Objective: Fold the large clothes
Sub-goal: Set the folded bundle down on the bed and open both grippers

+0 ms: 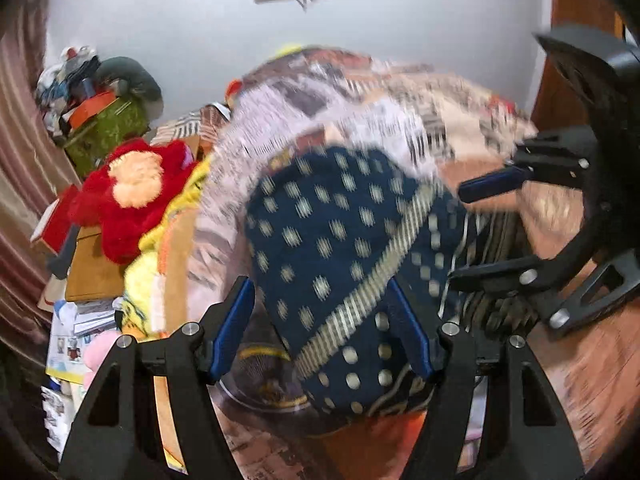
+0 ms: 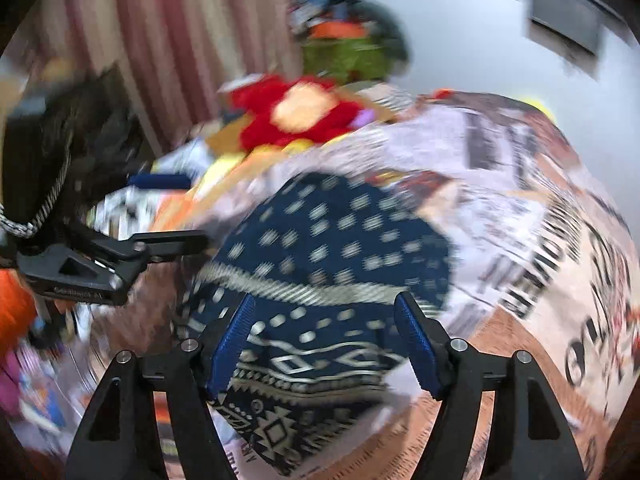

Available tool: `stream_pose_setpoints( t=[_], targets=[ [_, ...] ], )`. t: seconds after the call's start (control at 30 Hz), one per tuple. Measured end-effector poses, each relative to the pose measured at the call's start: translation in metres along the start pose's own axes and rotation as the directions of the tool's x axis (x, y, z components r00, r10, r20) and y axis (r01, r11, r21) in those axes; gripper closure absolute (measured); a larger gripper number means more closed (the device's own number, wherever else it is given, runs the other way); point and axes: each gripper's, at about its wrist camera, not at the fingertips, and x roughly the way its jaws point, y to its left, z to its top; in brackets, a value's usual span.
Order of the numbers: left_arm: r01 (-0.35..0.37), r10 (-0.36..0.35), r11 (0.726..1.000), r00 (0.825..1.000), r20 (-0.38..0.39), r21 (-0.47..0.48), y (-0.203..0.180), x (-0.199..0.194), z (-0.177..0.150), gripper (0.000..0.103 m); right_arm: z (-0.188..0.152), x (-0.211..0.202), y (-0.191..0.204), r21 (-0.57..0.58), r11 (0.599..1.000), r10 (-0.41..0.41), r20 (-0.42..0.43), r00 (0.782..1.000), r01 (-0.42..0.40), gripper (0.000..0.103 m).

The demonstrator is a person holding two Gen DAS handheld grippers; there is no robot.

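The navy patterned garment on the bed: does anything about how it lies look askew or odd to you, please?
Yes. The navy patterned garment lies bunched in an uneven heap on the printed bedspread, its striped border running diagonally instead of straight. Neither open hand-held gripper holds it. Blur hides finer creases.

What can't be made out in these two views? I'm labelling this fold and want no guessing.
- Navy patterned garment: its lower end is cut off behind the left gripper in the left wrist view; motion blur smears its edges.
- Right gripper: jaws apart; blur hides any contact with the cloth.
- Printed bedsheet: lettering unreadable, blurred in the right wrist view.
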Motion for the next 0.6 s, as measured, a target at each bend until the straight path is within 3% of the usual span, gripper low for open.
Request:
stream_pose_setpoints(
  t=[0.13,0.23,0.33,0.47,0.6],
  targets=[
    [-0.013,0.014,1.000,0.999,-0.050,0.028,-0.001,0.015,-0.027,0.033,-0.025,0.034,0.000,-0.006,1.000,0.014,-0.110,0.994,-0.015,0.033],
    [-0.007,0.006,1.000,0.999,-0.044,-0.014,0.015,0.012,-0.038,0.025,-0.039,0.030,-0.010,-0.017,0.999,0.026,-0.134,0.991,-0.028,0.033],
    [-0.024,0.023,0.999,0.999,-0.047,-0.023,0.029,0.006,-0.040,0.025,-0.052,0.022,-0.016,-0.063,0.998,0.009,-0.158,0.987,-0.020,0.033],
    [-0.024,0.026,0.995,1.000,0.015,-0.102,0.055,-0.003,-0.012,0.025,-0.050,0.003,-0.026,-0.093,0.996,-0.012,-0.125,0.992,0.000,0.033],
    [-0.058,0.062,0.988,0.998,0.027,-0.146,0.073,0.019,0.032,0.025,-0.017,-0.008,-0.054,0.034,0.999,-0.006,-0.045,0.999,0.008,0.032]
  ],
)
